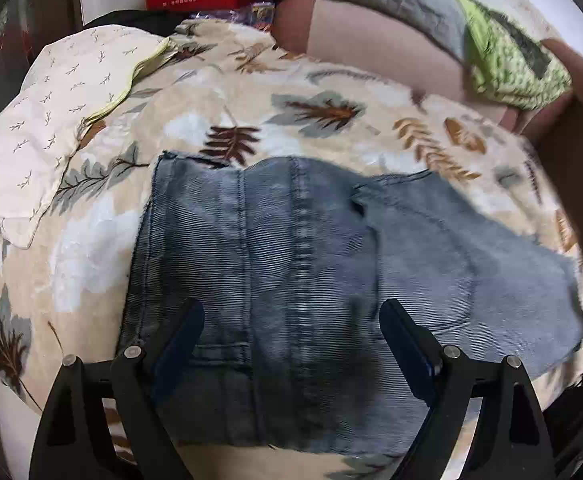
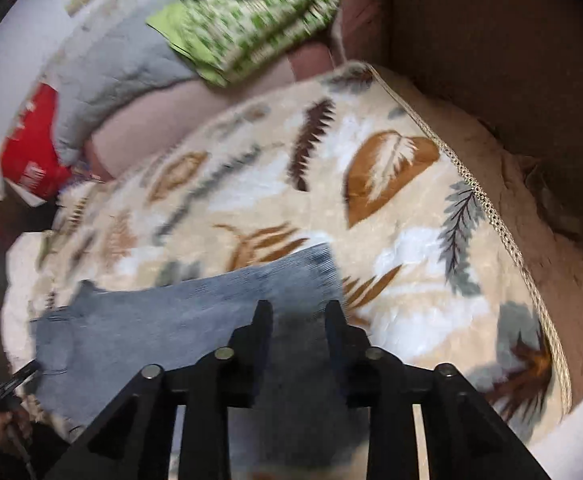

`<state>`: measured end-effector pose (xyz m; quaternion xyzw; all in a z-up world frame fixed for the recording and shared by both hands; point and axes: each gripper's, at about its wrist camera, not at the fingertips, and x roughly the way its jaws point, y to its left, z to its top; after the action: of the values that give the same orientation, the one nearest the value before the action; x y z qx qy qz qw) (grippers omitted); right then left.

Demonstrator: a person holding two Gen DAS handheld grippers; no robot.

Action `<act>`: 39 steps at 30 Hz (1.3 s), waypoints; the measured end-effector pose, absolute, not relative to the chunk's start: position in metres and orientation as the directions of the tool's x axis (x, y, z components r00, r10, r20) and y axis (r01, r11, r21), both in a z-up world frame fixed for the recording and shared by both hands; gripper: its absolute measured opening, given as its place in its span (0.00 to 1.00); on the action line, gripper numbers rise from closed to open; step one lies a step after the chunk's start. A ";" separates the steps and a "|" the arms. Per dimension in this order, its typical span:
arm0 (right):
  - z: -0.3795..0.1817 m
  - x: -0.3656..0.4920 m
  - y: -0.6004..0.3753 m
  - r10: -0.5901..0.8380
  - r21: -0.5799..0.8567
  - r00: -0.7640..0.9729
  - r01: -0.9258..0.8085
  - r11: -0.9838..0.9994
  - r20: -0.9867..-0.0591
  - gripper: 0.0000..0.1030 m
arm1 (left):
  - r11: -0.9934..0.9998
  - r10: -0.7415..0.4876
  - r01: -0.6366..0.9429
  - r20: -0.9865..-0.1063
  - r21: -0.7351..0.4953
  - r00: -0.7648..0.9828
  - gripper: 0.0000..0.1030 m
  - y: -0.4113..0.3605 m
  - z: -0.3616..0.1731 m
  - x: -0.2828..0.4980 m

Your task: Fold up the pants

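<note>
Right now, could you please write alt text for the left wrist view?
Folded grey-blue denim pants lie on a beige leaf-print fleece blanket, with the left claw open above them, holding nothing. A cream twig-print pillow lies at left.

A bed covered by a cream blanket (image 1: 195, 92) printed with brown and grey leaves carries the folded grey-blue pants (image 1: 291, 248) lying flat in its middle, a pale pillow (image 1: 39, 128) with small twig marks at one side, and a green patterned cloth (image 1: 503, 68) further off.
</note>
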<state>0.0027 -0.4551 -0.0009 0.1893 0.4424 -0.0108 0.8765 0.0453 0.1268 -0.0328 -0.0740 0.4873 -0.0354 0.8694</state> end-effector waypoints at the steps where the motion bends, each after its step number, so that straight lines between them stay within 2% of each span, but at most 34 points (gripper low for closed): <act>1: 0.001 -0.009 -0.449 0.221 0.381 0.612 0.144 0.913 -0.759 0.33 | 0.985 -0.149 0.003 -0.839 -0.173 0.524 0.87 0.124 -0.033 0.043; 2: -0.006 -0.012 -0.439 0.280 0.425 0.595 0.117 0.898 -0.754 0.43 | 0.988 -0.141 0.015 -0.843 -0.155 0.518 0.87 0.120 -0.036 0.043; 3: -0.016 -0.016 -0.438 0.311 0.446 0.566 0.114 0.888 -0.764 0.63 | 0.997 -0.075 0.017 -0.864 -0.077 0.497 0.87 0.116 -0.045 0.045; 4: -0.035 -0.017 -0.435 0.316 0.442 0.512 0.142 0.886 -0.799 0.70 | 1.000 -0.011 -0.008 -0.881 -0.017 0.472 0.88 0.118 -0.055 0.048; 5: -0.061 -0.015 -0.435 0.310 0.410 0.404 0.191 0.892 -0.861 0.73 | 0.999 0.006 -0.037 -0.893 -0.012 0.451 0.91 0.124 -0.063 0.051; 6: -0.077 -0.017 -0.436 0.314 0.399 0.351 0.205 0.894 -0.882 0.70 | 0.994 -0.049 -0.062 -0.886 -0.087 0.461 0.91 0.137 -0.065 0.051; 9: -0.044 -0.026 -0.440 0.310 0.424 0.426 0.205 0.882 -0.850 0.69 | 0.989 0.071 -0.151 -0.880 -0.001 0.469 0.91 0.144 -0.049 0.049; 10: -0.034 -0.027 -0.441 0.305 0.433 0.458 0.204 0.878 -0.835 0.69 | 0.986 0.072 -0.165 -0.879 -0.008 0.472 0.91 0.146 -0.045 0.049; 13: -0.011 -0.021 -0.431 0.313 0.451 0.503 0.177 0.875 -0.805 0.69 | 0.980 0.002 -0.170 -0.860 -0.099 0.511 0.91 0.146 -0.029 0.046; 16: 0.002 0.008 -0.377 0.388 0.477 0.494 0.065 0.876 -0.779 0.69 | 0.990 -0.025 -0.107 -0.847 -0.096 0.531 0.91 0.128 -0.023 0.047; 18: 0.012 0.040 -0.317 0.422 0.437 0.462 -0.080 0.896 -0.780 0.69 | 0.994 0.041 -0.111 -0.850 -0.021 0.525 0.91 0.123 -0.030 0.051; 20: 0.018 0.075 -0.253 0.441 0.380 0.436 -0.223 0.898 -0.785 0.69 | 0.990 0.076 -0.138 -0.855 0.005 0.514 0.91 0.125 -0.039 0.052; 23: 0.009 0.131 -0.154 0.411 0.252 0.379 -0.404 0.880 -0.829 0.69 | 0.986 0.038 -0.160 -0.862 -0.050 0.505 0.92 0.140 -0.059 0.052; 26: -0.013 0.169 -0.097 0.341 0.159 0.337 -0.466 0.870 -0.878 0.67 | 0.989 0.037 -0.138 -0.843 -0.044 0.537 0.94 0.140 -0.061 0.045; 28: -0.032 0.188 -0.075 0.303 0.126 0.299 -0.492 0.861 -0.905 0.63 | 0.990 0.026 -0.130 -0.837 -0.054 0.546 0.95 0.141 -0.064 0.044; 29: -0.043 0.194 -0.067 0.284 0.116 0.277 -0.496 0.860 -0.918 0.53 | 0.991 0.021 -0.124 -0.835 -0.056 0.549 0.96 0.142 -0.064 0.044; 30: -0.050 0.198 -0.062 0.282 0.126 0.249 -0.501 0.856 -0.927 0.37 | 0.991 0.018 -0.121 -0.834 -0.058 0.551 0.96 0.142 -0.065 0.046; 31: -0.057 0.201 -0.059 0.280 0.127 0.234 -0.511 0.850 -0.931 0.31 | 0.991 0.015 -0.120 -0.833 -0.062 0.553 0.97 0.143 -0.065 0.046; 33: -0.060 0.195 -0.052 0.231 0.060 0.256 -0.538 0.841 -0.939 0.09 | 0.991 0.014 -0.117 -0.831 -0.061 0.557 0.97 0.142 -0.066 0.048; 35: -0.058 0.194 -0.049 0.202 0.016 0.288 -0.541 0.841 -0.936 0.03 | 0.992 0.016 -0.116 -0.829 -0.059 0.559 0.97 0.142 -0.067 0.048; 39: -0.047 0.201 -0.050 0.173 -0.029 0.350 -0.502 0.864 -0.921 0.02 | 0.991 0.016 -0.118 -0.828 -0.060 0.561 0.98 0.142 -0.067 0.048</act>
<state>0.2014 -0.0501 -0.0468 -0.1554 0.5304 0.2092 0.8067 0.0481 0.1417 -0.0675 -0.0543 0.4671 0.0380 0.8817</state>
